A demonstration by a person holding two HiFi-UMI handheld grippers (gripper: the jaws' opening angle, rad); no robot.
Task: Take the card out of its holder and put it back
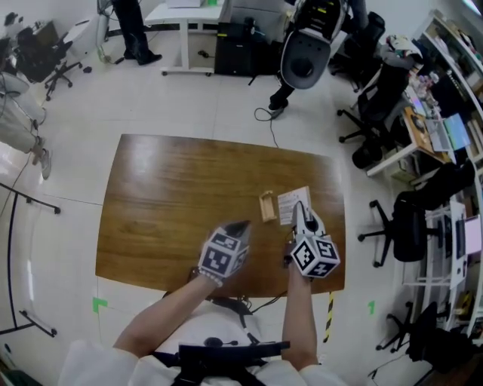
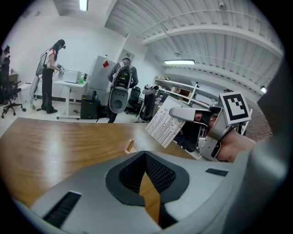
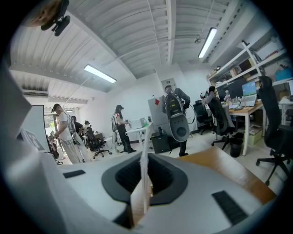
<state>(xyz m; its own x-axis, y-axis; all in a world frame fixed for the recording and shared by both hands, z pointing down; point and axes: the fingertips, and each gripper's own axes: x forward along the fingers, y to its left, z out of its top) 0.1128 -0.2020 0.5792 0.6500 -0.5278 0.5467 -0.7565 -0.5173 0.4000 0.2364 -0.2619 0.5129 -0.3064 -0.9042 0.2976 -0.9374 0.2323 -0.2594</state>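
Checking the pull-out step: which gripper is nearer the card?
Right. The right gripper has its jaws shut on the card, which is out of the wooden holder. The left gripper is apart to the card's left, beyond the holder, gripping nothing.

Pale floor (image 1: 189,98), office chairs (image 1: 411,222), white desk (image 1: 185,13)

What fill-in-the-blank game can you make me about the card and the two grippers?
1. The card is pinched by the gripper on the person's ___ side.
2. The wooden holder stands on the table, and its slot is ___.
3. The left gripper has its jaws together and holds ___.

Missing words: right; empty; nothing.
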